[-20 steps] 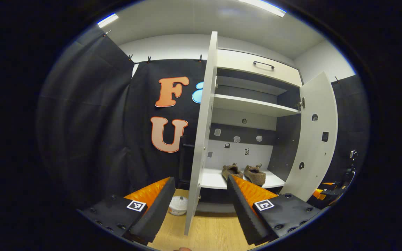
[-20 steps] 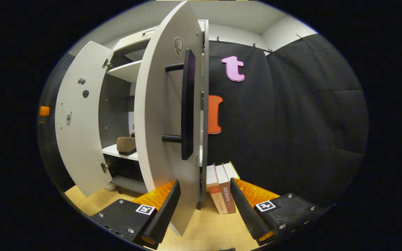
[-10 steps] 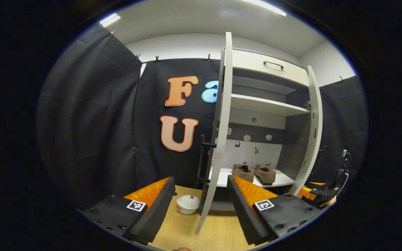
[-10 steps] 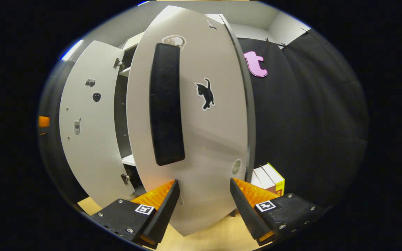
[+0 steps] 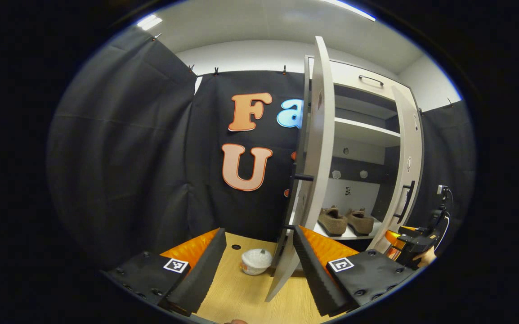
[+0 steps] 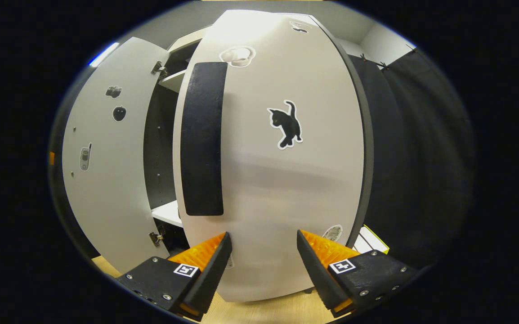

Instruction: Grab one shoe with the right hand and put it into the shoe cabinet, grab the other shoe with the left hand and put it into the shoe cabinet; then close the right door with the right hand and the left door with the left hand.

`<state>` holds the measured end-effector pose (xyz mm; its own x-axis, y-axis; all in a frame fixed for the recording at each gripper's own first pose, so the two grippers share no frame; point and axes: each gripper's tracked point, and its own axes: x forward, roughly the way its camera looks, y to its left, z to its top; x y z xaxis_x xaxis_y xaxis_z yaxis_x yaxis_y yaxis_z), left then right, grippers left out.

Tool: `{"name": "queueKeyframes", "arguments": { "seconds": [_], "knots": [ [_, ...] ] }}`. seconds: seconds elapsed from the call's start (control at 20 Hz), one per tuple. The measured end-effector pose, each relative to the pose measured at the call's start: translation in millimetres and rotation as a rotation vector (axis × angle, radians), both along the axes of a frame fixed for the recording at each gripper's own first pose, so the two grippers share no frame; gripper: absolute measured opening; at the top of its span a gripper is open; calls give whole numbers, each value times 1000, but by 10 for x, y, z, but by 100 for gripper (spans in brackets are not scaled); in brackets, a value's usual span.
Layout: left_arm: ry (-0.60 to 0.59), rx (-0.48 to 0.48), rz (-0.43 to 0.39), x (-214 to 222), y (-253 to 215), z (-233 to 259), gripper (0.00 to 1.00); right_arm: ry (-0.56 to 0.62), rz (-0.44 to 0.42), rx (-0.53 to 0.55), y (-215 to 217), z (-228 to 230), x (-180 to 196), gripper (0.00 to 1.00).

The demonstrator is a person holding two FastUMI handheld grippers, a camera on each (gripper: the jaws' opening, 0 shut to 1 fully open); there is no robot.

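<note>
Swung further shut than a second ago, the pale right door [image 6: 277, 180], with its dark bar handle [image 6: 203, 139] and cat sticker [image 6: 286, 124], faces the right gripper [image 6: 261, 245], fingers apart. Two brown shoes [image 5: 347, 221] sit side by side on the cabinet [image 5: 367, 135] shelf. Left gripper [image 5: 259, 243] hangs empty, fingers apart, near the left door [image 5: 318, 148].
</note>
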<state>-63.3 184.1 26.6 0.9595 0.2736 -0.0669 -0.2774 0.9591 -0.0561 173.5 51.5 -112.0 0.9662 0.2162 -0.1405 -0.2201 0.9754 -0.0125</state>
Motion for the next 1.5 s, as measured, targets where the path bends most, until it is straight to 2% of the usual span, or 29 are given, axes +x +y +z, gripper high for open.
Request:
{"name": "queueKeyframes", "arguments": {
  "seconds": [0.2, 0.4, 0.8, 0.95, 1.0, 1.25, 1.35, 1.5],
  "knots": [
    [38, 13, 24, 152, 217, -322, 97, 27, -39, 41, 27, -20, 59, 90],
    [66, 13, 18, 355, 303, -627, 97, 6, -69, -7, 41, -3, 104, 91],
    [93, 17, -61, 786, 202, -939, 99, 11, -105, -8, 38, 0, 119, 91],
    [108, 28, -92, 879, 176, -943, 96, 0, -134, -24, 3, 32, 86, 91],
    [105, 31, -98, 906, 168, -926, 99, -7, -137, -24, -5, 63, 61, 91],
    [103, -41, -182, 992, -134, -1016, 96, -22, -132, -14, -77, 190, -235, 91],
    [103, -49, -230, 1033, -350, -1038, 94, -24, -130, -10, -130, 228, -326, 91],
    [106, -34, -283, 1139, -645, -1038, 97, -30, -131, 4, -230, 298, -488, 91]
  ]
}}
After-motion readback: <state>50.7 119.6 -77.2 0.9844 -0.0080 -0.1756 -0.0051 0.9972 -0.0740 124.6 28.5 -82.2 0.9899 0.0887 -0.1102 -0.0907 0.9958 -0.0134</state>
